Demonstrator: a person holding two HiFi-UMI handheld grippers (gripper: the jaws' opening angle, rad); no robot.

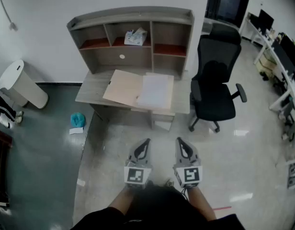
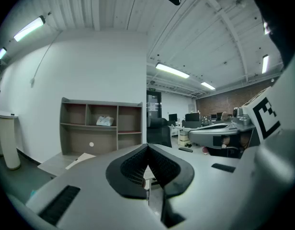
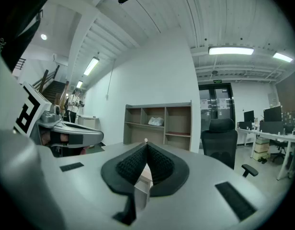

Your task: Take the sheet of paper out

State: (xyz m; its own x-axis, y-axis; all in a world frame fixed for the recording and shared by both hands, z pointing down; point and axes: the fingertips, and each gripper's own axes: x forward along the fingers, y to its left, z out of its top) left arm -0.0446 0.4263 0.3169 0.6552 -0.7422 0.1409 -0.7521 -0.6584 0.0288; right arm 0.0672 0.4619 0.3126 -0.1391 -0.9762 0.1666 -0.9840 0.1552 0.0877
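Head view: folder (image 1: 122, 87) lies open on the table (image 1: 88, 94), with the sheet (image 1: 155, 91) bare on its right leaf, probably so it lifts out easily; left claw (image 1: 146, 142) and right claw (image 1: 179, 141) sit side by side over the floor, well short of the table. Left gripper view: jaws shut together, nothing between, aimed near level at the table. Right gripper view: likewise shut and empty; approach not yet begun
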